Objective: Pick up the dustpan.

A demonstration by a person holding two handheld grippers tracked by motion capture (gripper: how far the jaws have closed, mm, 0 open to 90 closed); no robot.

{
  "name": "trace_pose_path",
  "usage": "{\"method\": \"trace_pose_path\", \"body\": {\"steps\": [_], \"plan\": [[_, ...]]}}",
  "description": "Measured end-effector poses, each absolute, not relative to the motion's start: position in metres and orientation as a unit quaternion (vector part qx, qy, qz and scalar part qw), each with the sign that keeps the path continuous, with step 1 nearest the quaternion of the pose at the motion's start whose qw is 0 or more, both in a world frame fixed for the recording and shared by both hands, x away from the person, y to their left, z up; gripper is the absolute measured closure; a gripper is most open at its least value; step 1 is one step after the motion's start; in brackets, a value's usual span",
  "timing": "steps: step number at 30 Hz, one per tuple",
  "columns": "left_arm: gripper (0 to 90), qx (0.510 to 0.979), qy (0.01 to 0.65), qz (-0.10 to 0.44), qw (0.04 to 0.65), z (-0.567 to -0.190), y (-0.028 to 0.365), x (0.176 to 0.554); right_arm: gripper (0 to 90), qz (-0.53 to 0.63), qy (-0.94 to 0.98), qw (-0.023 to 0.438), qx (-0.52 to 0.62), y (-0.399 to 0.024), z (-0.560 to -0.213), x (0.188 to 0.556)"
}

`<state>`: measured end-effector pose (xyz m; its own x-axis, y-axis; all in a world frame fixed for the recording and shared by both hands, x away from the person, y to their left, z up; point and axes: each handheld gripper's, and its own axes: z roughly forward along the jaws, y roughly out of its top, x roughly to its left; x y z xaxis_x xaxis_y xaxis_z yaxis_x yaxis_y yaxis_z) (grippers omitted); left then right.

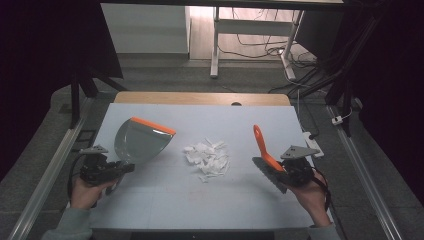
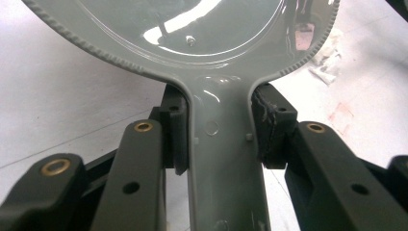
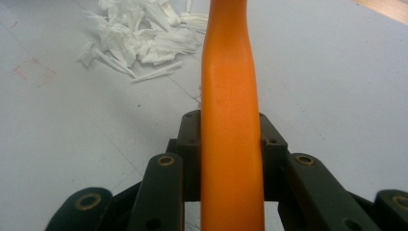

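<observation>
Two tools on the counter (image 1: 150,200), left tool (image 1: 116,169) clamped on grey dustpan (image 1: 140,142) handle, pan empty, mouth facing paper scraps (image 1: 209,157), right tool (image 1: 285,172) gripping orange brush (image 1: 265,152) right of scraps, handle pointing up and away.

Grey dustpan (image 1: 140,142) with orange lip at left, white paper scraps (image 1: 209,158) mid-table, orange-handled brush (image 1: 267,159) at right

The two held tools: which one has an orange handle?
The brush in the right tongs; its handle is orange. The dustpan has a grey handle and only an orange rim.
</observation>
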<state>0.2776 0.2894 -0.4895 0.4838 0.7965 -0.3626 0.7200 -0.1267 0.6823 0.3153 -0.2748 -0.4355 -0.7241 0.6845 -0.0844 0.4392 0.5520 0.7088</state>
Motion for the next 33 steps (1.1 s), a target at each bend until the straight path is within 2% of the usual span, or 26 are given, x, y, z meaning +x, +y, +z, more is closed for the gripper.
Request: {"method": "trace_pose_path", "body": {"steps": [15,33], "plan": [[61.5,0.785,0.44,0.041,0.434,-0.475,0.286,0.267,70.1,0.356,0.859,0.174,0.325,-0.274,-0.434,0.314],[61.5,0.834,0.392,0.027,0.388,-0.472,0.273,0.259,70.1,0.352,0.86,0.173,0.326,-0.273,-0.436,0.315]]}}
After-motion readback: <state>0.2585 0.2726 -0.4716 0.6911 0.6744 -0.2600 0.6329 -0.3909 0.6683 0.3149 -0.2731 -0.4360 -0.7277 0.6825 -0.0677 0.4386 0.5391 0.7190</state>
